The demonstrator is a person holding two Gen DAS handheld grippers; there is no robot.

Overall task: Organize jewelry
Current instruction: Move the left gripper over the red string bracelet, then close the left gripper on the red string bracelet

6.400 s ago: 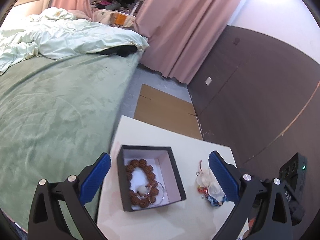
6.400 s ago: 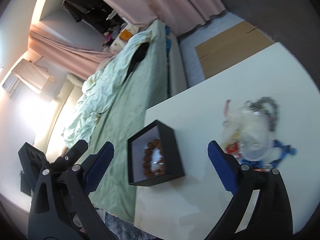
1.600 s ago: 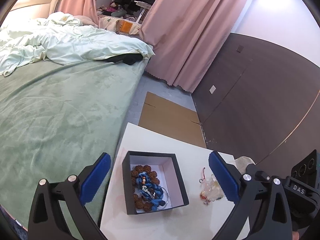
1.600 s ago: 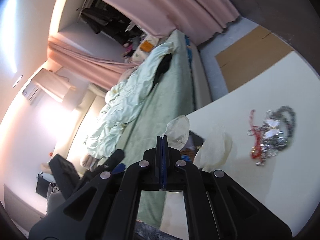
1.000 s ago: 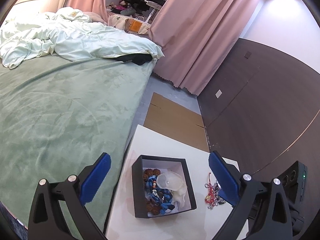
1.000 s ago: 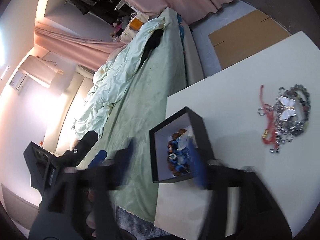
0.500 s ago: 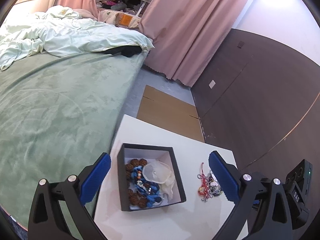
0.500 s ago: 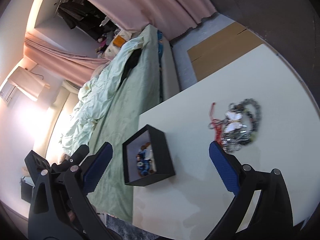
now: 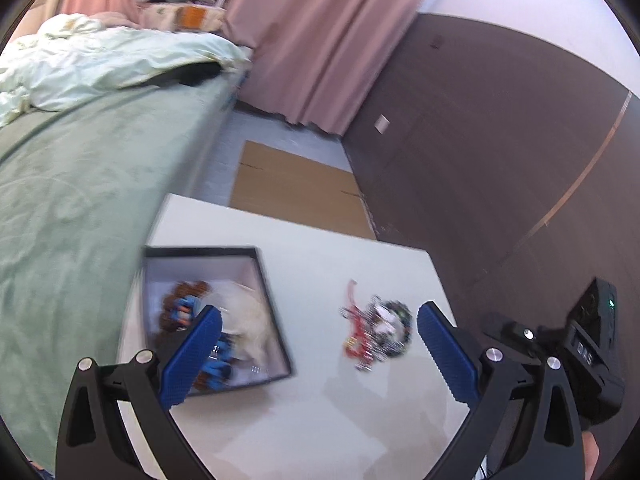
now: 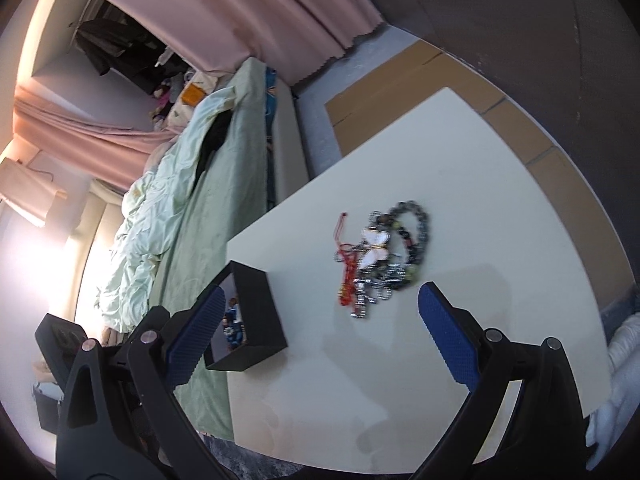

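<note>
A black open box (image 9: 262, 276) sits on the white table (image 9: 320, 408), holding brown beads, a blue piece and a pale pouch; it also shows in the right wrist view (image 10: 260, 320). A tangled pile of jewelry (image 9: 376, 332), red cord, silver chain, dark beads and a white butterfly, lies right of the box and shows in the right wrist view (image 10: 380, 256). My left gripper (image 9: 316, 356) is open and empty above the table, between box and pile. My right gripper (image 10: 320, 344) is open and empty, just short of the pile.
A green bed (image 9: 80, 184) with a rumpled duvet runs along the table's left edge. Flat cardboard (image 9: 296, 192) lies on the floor beyond the table. A dark wall panel (image 9: 480, 140) and pink curtains (image 9: 320, 40) stand behind.
The right gripper opened and left the pale pouch in the box, then swung toward the jewelry pile. The left gripper moved nearer the table; its view is blurred now.
</note>
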